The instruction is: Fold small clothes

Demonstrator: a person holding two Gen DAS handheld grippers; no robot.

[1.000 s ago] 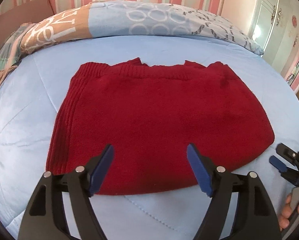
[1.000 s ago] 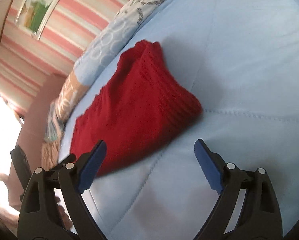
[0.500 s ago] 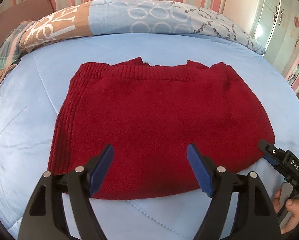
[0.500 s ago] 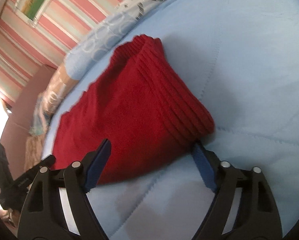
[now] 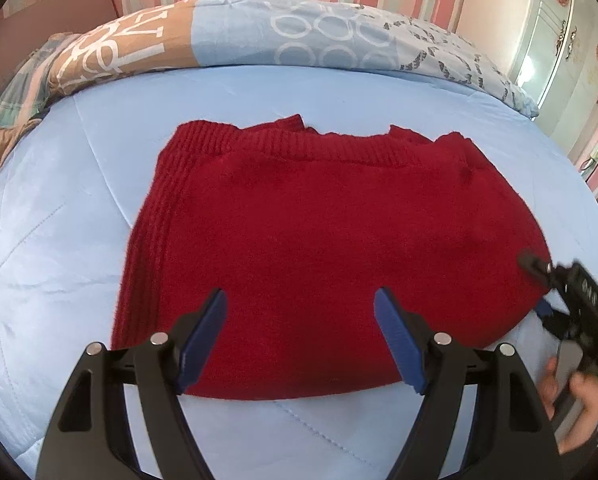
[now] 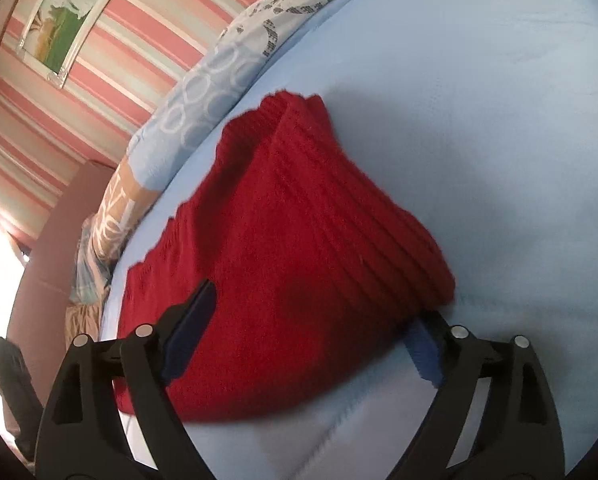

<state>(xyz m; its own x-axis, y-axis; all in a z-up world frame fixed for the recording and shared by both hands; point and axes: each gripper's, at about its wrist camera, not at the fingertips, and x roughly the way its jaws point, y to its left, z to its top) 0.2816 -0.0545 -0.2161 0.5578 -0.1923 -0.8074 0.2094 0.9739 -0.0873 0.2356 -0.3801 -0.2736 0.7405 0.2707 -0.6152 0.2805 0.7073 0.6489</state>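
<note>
red sweater [image 5: 319,248] folded flat on blue bedsheet [image 5: 59,220]. left gripper [image 5: 299,344] spread above its near hem. right gripper [image 6: 311,332] spread, apparently straddling its corner

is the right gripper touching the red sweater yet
Touching. In the right wrist view the right gripper straddles the red sweater corner, one finger tucked beneath its ribbed edge, jaws open.

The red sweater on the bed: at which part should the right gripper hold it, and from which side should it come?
Probably the near right corner of the red sweater, where its ribbed folded edge ends. The right gripper is open there, one finger over the knit and the other low at the blue sheet. Coming in flat from the right catches all stacked layers.
</note>
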